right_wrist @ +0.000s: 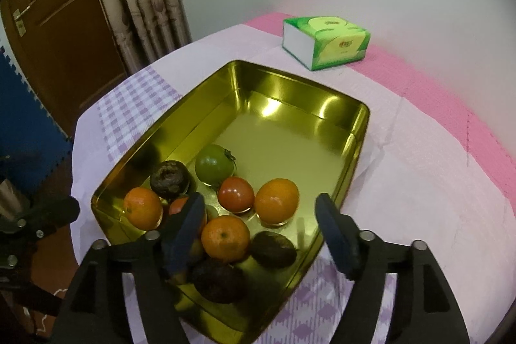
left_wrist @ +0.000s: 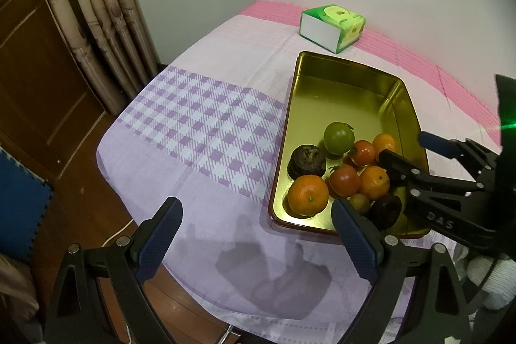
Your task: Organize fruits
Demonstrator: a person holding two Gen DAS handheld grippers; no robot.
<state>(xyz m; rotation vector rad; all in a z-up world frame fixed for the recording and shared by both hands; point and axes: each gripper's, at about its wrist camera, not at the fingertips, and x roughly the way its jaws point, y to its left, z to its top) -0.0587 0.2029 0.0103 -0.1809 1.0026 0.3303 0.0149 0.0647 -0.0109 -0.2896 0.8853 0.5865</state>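
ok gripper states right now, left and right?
Left gripper: jaws open, holding nothing, over the tablecloth beside the gold tray.
Right gripper: jaws open, holding nothing, over the fruit in the tray.

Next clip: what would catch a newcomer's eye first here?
The shiny gold tray on the checked tablecloth, with oranges, tomatoes and dark fruits crowded at its near end. The open right gripper hovers over that pile. A green tissue box sits beyond the tray.
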